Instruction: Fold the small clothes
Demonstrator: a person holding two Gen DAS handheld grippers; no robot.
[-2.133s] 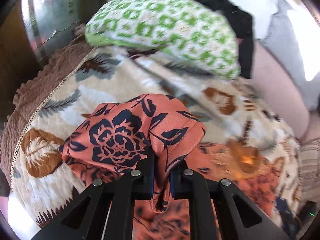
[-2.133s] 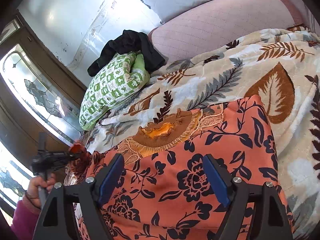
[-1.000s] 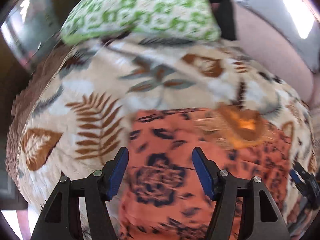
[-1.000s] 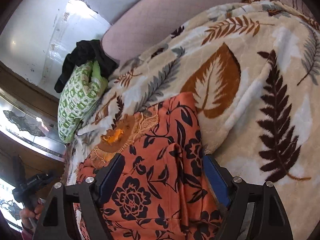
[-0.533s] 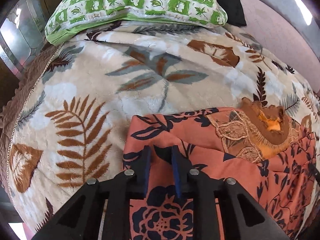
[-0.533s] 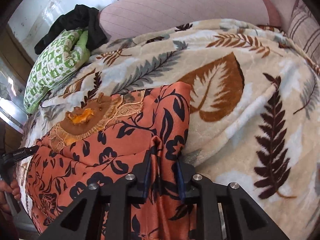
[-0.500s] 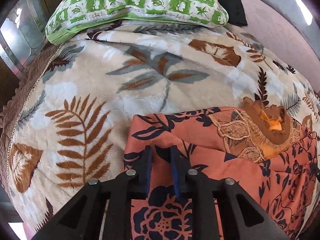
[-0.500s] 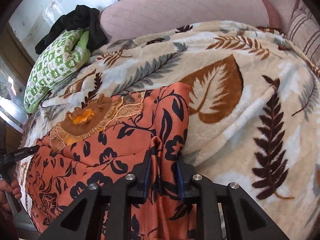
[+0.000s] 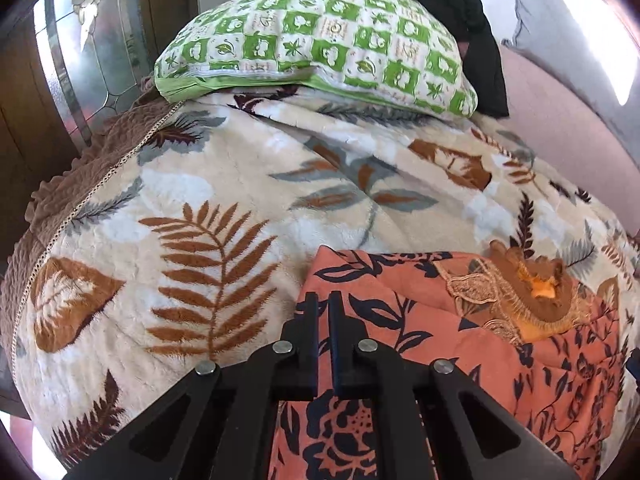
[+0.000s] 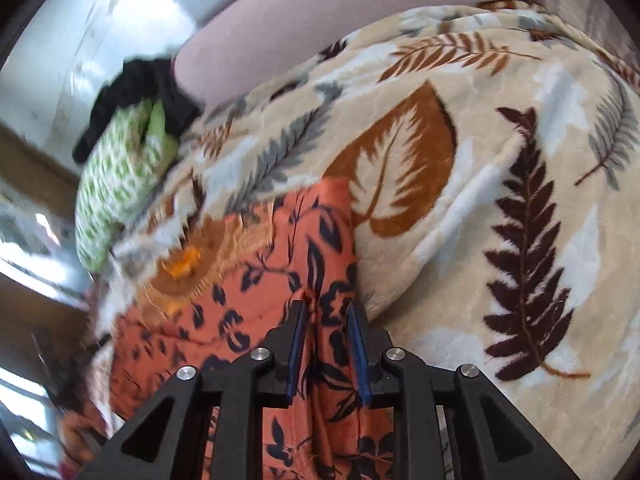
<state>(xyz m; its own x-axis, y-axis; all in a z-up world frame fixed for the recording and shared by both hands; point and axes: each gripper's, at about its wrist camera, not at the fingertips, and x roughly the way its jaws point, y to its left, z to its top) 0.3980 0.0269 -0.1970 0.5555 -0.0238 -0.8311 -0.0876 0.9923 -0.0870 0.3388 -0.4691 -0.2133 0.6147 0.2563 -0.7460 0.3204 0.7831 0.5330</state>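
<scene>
An orange garment with a dark navy flower print (image 9: 460,344) lies on a leaf-patterned blanket (image 9: 224,200); its brown embroidered neckline (image 9: 532,296) faces up. My left gripper (image 9: 323,304) is shut on the garment's left edge near its upper corner. In the right wrist view the same garment (image 10: 256,300) shows, blurred by motion. My right gripper (image 10: 324,312) is shut on a pinched fold at the garment's right edge, the blue pads a little apart around the cloth. The garment's lower part is hidden behind the grippers.
A green-and-white checked pillow (image 9: 320,48) lies at the blanket's far edge with a black garment (image 9: 472,32) behind it. A pink cushion (image 10: 340,20) lies beyond the blanket. A glass-panelled wooden door (image 9: 80,48) stands at left. The blanket's brown edge (image 9: 80,160) falls off at left.
Both grippers were open over the garment a second ago and closed on its left and right edges. Since half a second ago both views have shifted with the cloth held; the right view is blurred.
</scene>
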